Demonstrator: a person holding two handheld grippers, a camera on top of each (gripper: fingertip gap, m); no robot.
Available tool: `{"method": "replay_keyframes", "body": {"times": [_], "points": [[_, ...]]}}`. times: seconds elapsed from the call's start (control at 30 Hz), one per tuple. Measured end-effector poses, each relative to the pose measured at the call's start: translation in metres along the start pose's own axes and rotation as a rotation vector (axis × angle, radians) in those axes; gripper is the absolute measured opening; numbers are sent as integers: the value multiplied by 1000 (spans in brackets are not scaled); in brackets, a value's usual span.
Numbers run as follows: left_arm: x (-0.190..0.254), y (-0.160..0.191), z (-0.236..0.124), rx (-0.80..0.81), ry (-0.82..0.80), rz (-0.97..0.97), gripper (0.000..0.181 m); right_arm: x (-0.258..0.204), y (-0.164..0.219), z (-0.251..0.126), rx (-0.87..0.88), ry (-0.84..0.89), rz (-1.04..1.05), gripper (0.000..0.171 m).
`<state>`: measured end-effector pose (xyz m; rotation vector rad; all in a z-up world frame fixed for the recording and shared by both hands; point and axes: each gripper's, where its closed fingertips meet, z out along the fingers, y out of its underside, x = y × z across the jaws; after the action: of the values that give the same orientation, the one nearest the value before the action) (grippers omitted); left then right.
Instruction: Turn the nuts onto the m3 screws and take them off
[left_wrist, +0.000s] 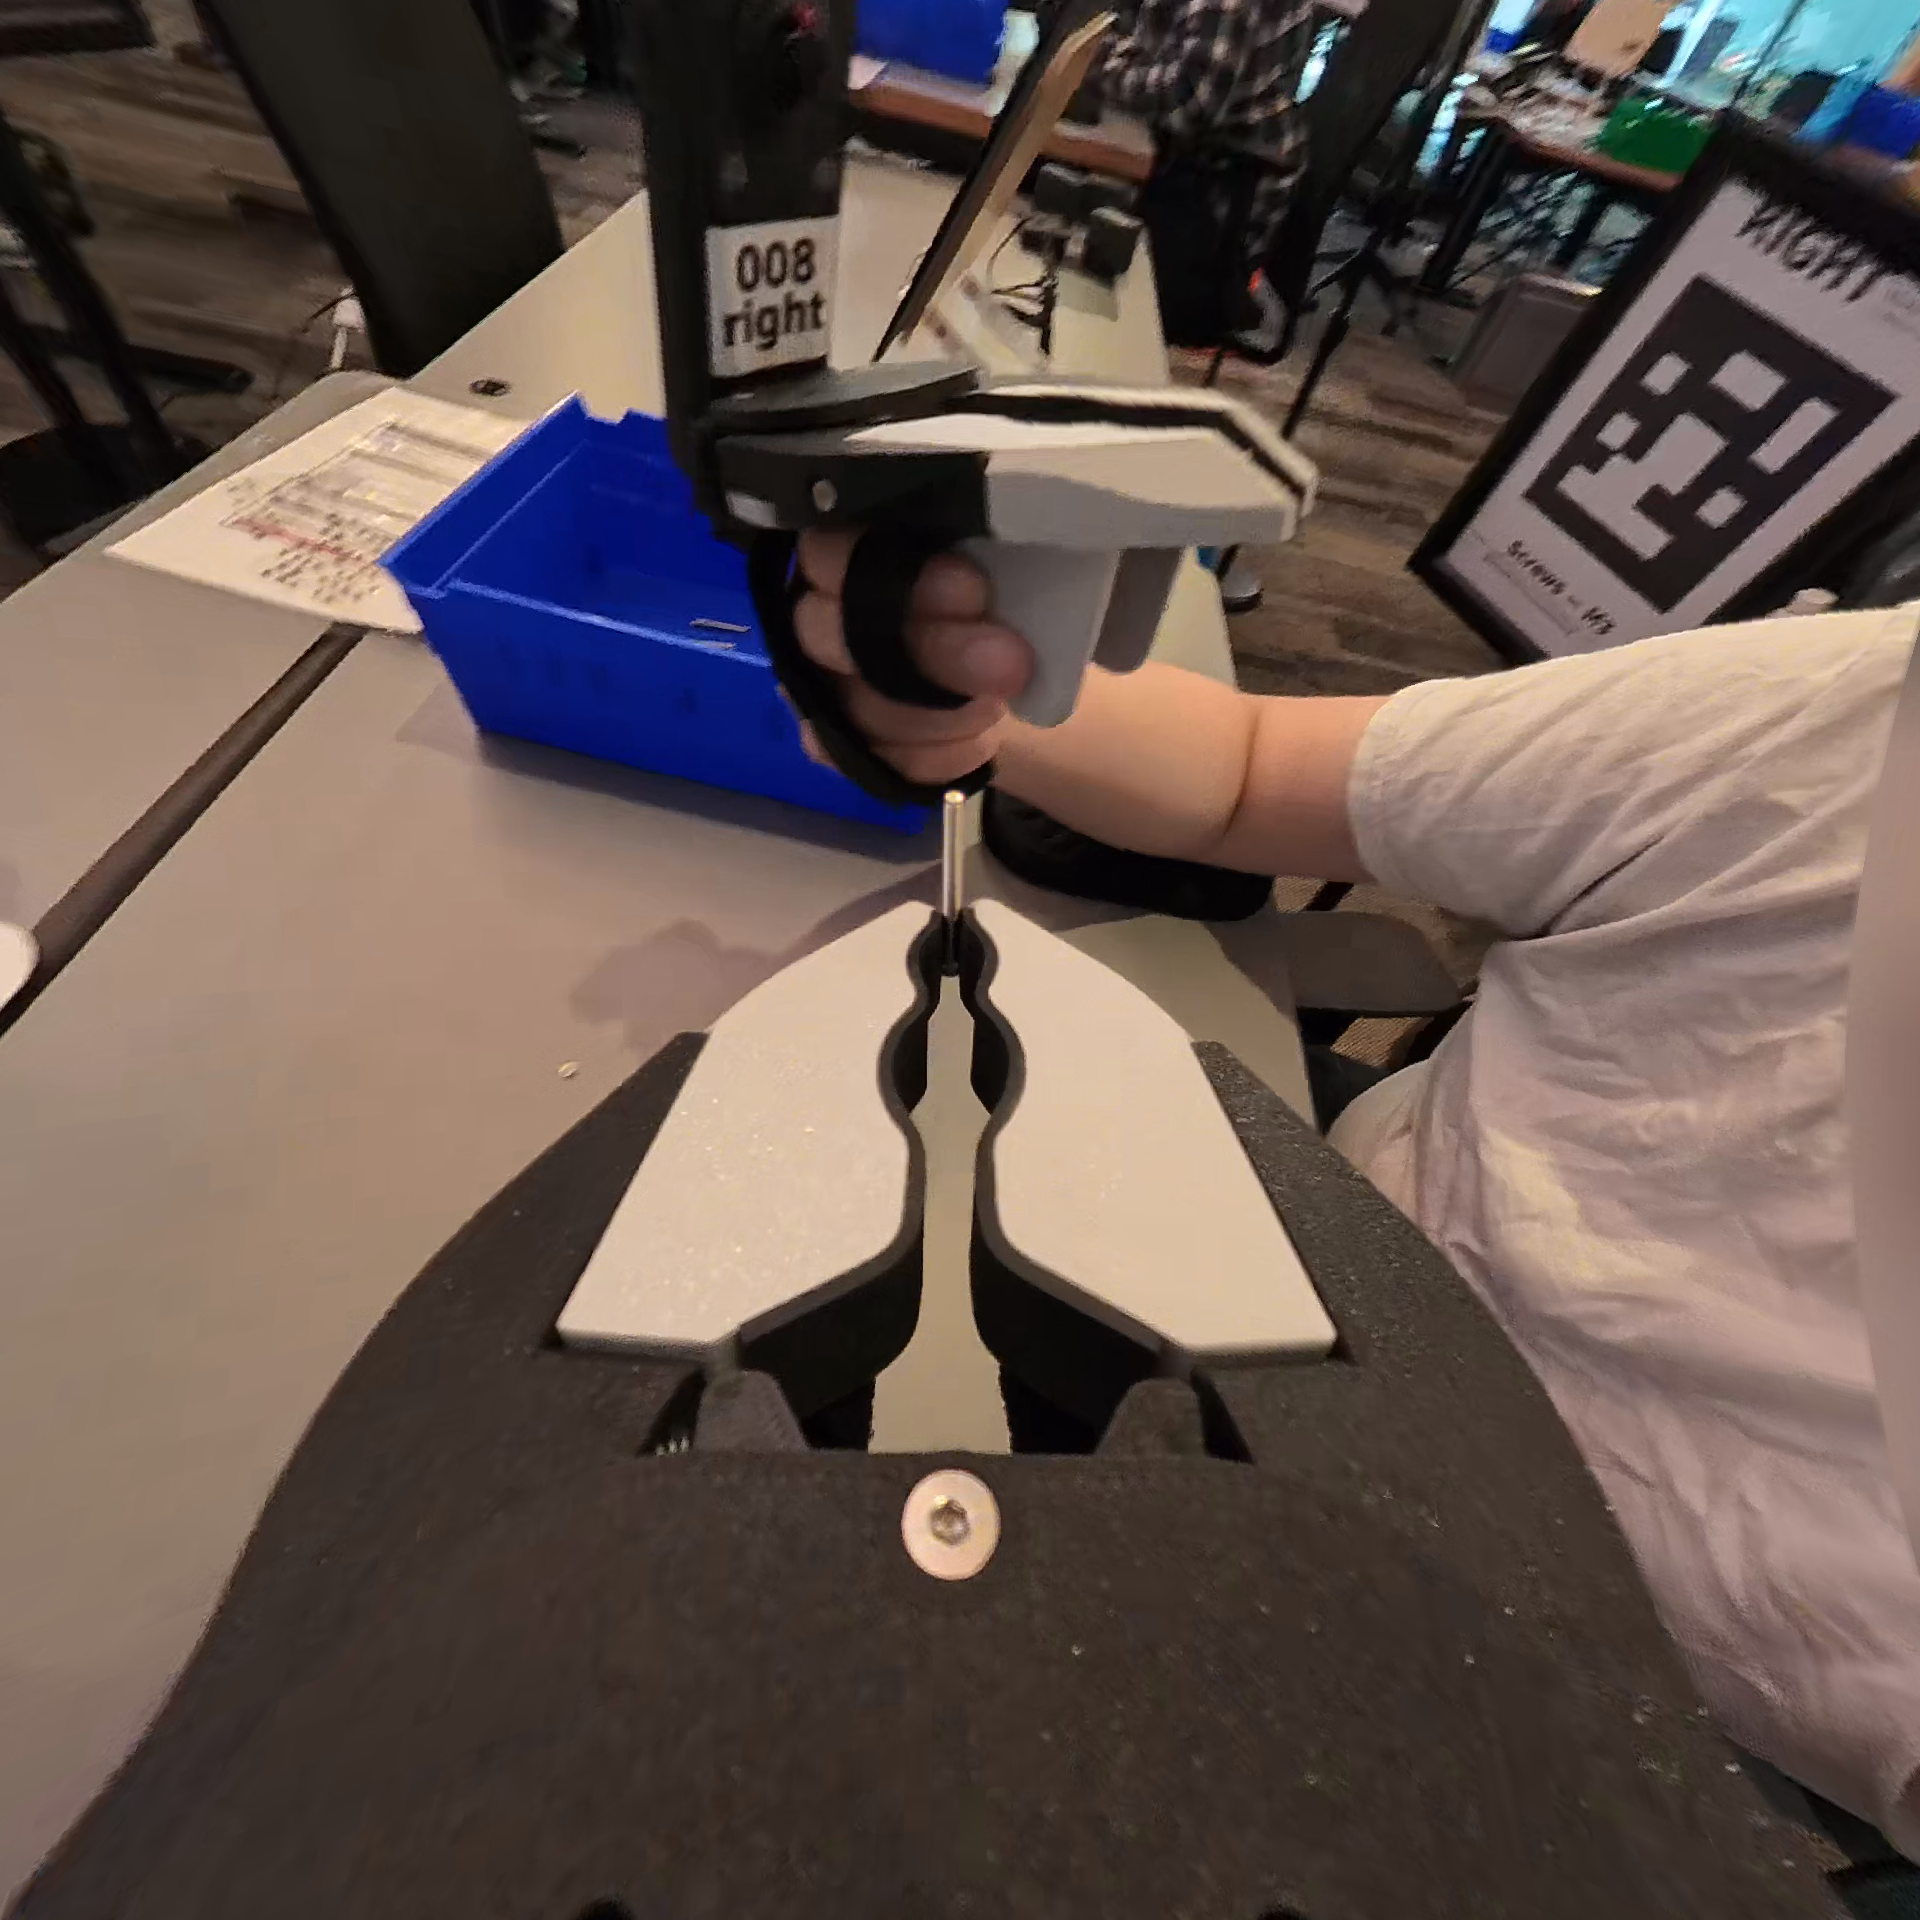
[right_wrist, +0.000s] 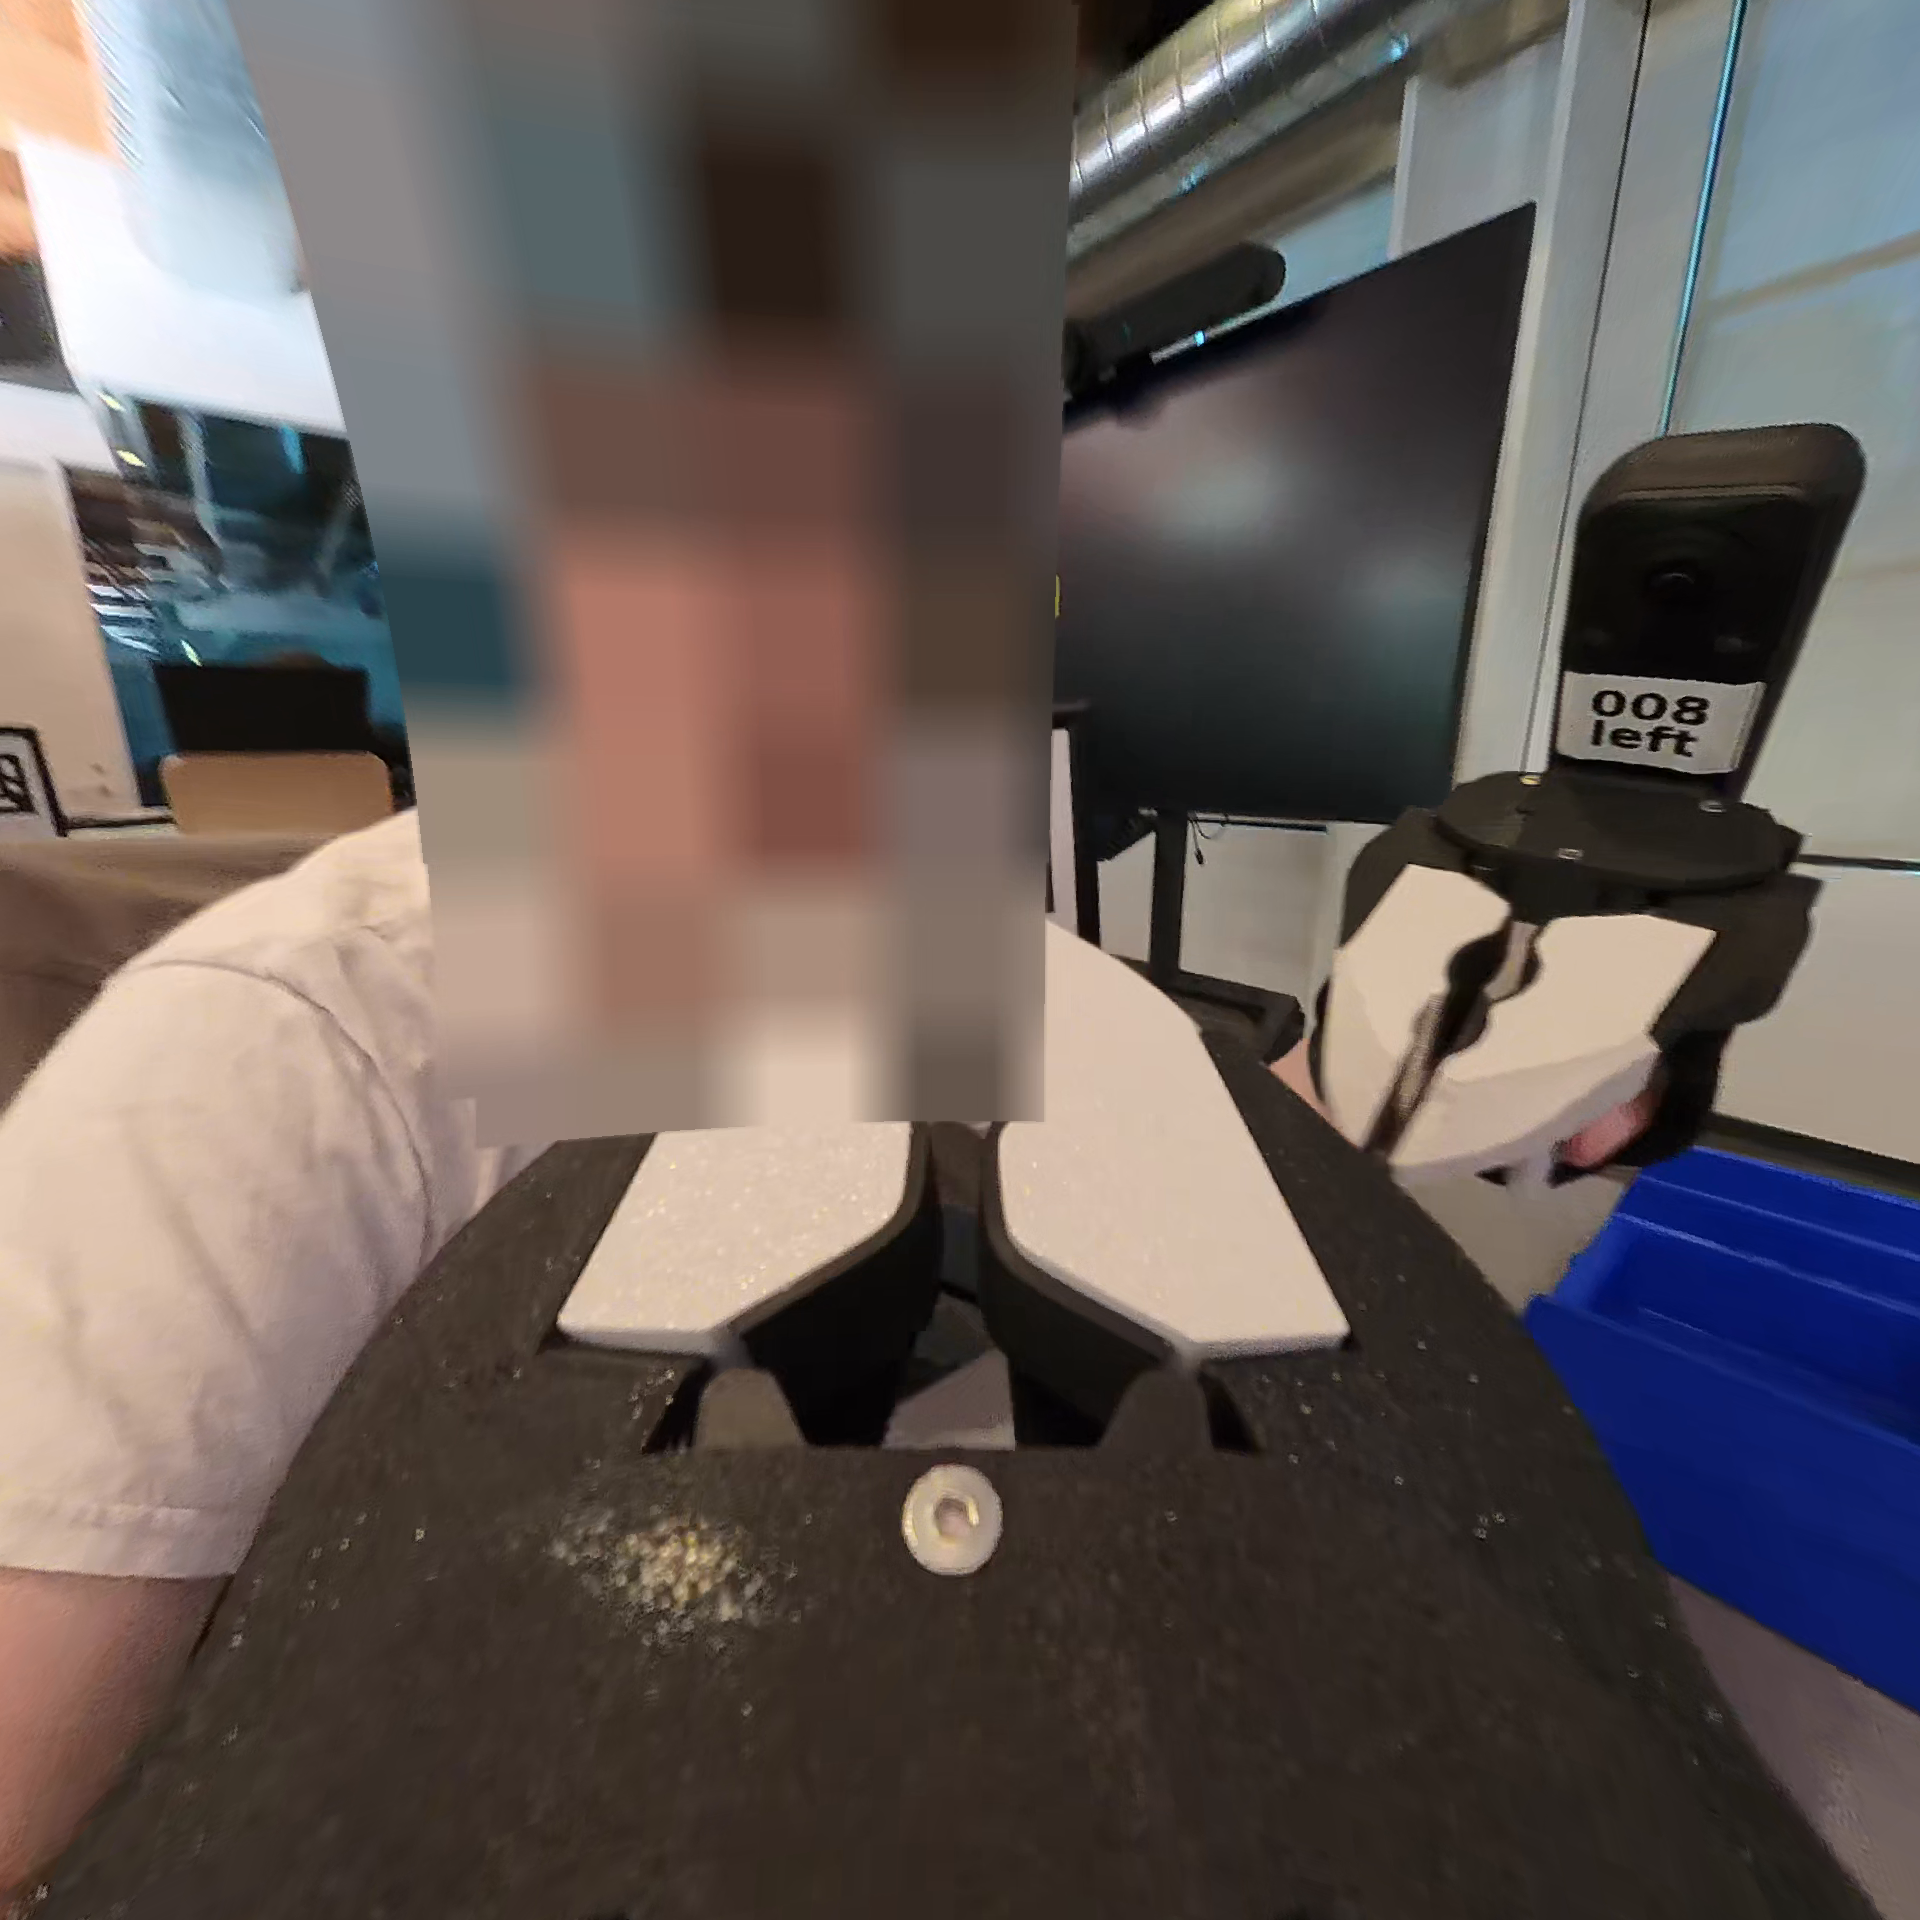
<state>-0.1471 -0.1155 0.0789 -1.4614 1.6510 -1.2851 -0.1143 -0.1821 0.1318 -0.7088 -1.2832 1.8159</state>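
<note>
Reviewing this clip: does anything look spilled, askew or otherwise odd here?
Yes: a patch of pale gritty dust lies on the right gripper's black foam body, left of its silver washer bolt. Otherwise the thin silver screw sits straight in the left gripper.

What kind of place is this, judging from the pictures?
Probably a shared workshop or lab, not a home. A grey worktable holds a blue parts bin and a printed sheet; a framed black-and-white marker board stands beside it, and more cluttered tables stand behind.
</note>
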Motion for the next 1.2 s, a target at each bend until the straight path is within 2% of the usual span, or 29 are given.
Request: {"method": "replay_keyframes", "body": {"times": [0.2,0.57,0.73,0.87,1.0,1.1,1.2], "points": [[15,0,16,-19,1,60,2,1,6,2,-56,32,-32,0],[11,-14,6,68,-40,123,2,12,22,1,-183,127,-75,0],[13,-12,2,64,2,157,2,29,42,-5,-338,246,-102,0],[29,-12,-10,110,166,202,2,42,50,-8,-415,343,-130,0],[66,-8,-38,195,460,301,2,53,51,-8,-460,428,-179,6],[88,-5,-60,247,623,342,2,58,50,-10,-471,476,-188,12],[97,-5,-76,286,703,362,2,60,51,-10,-472,484,-181,15]]}}
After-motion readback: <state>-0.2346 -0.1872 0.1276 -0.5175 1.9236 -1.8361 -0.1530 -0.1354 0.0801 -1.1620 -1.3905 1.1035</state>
